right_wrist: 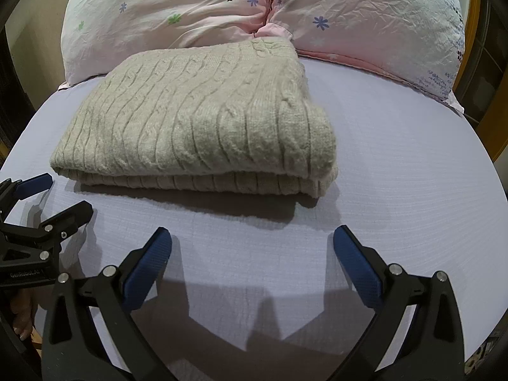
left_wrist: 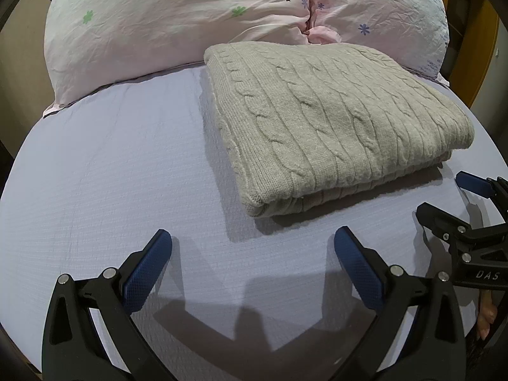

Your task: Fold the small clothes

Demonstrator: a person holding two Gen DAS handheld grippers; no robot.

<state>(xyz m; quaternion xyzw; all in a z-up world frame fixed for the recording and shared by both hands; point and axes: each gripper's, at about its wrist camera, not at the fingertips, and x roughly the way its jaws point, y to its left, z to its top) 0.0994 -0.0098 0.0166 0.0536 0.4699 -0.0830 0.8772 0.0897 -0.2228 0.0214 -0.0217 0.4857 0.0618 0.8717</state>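
The sweater (left_wrist: 333,127) lies folded into a neat block on the bed (left_wrist: 111,174), just before the pillows (left_wrist: 158,25); I judge the folding done; my left gripper (left_wrist: 253,241) and right gripper (right_wrist: 252,241) hover short of it, jaws apart, empty; next I'd only square it.

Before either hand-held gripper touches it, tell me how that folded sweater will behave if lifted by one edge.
The sweater will probably go floppy: thick, soft cable knit, folded in loose layers, so a one-edge lift likely unfolds it. It looks bulky, perhaps fairly heavy. On the sheet, a push would likely bunch it, not slide it.
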